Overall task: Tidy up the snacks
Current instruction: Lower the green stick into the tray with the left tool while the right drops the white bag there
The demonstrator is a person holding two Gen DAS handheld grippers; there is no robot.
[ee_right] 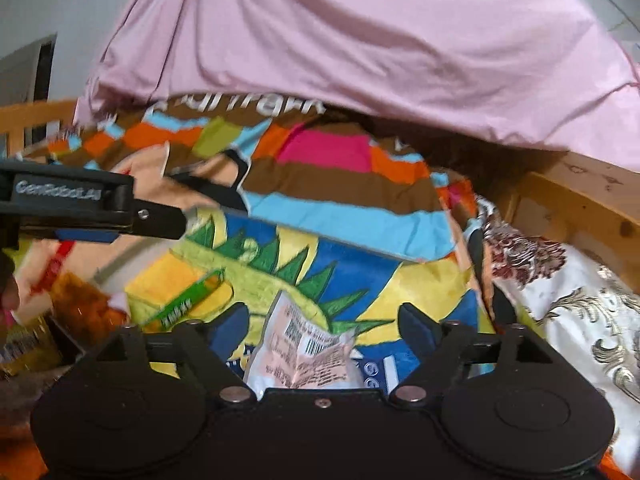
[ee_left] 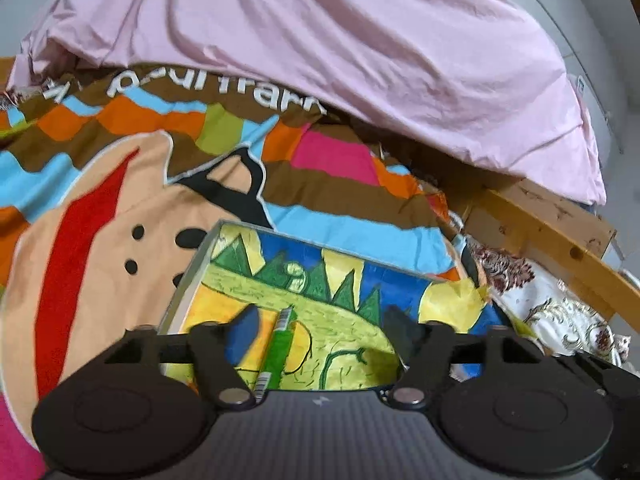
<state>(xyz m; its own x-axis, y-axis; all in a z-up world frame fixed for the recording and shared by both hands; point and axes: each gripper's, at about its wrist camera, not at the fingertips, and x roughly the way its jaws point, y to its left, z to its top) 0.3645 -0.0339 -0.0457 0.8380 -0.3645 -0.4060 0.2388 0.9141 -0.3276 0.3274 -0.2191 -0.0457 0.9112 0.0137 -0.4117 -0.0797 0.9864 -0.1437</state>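
Snacks lie on a colourfully drawn box [ee_left: 320,300] that sits on a bed with a striped cartoon blanket [ee_left: 100,240]. We see a thin green snack stick [ee_left: 280,344] on the box lid, and in the left wrist view it runs lengthwise between our left gripper [ee_left: 324,320]'s fingers, nearer the left finger than the right. Those fingers stand wide apart and neither pad touches the stick, so the left one grips nothing.

From the right wrist view, a pale pink snack packet [ee_right: 308,356] with a barcode lies crumpled between the fingers of our right gripper [ee_right: 324,320], close in toward the palm. These fingers are also spread wide, with clear gaps on both sides of the packet; we see no contact with it. The same green stick [ee_right: 188,300] lies beyond and to the left of the left finger in this view, slanted on the lid. The left gripper's finger reaches in from the left edge, its tip just above the far left corner of the box.

Further left of the right fingers, a heap of other snack bags [ee_right: 60,312], orange and yellow, sits beside the box. A pink sheet [ee_left: 320,40] hangs over the far end of the bed, and a wooden bed frame [ee_left: 552,240] runs along to the right of the fingers, next to a floral cloth [ee_right: 580,304].
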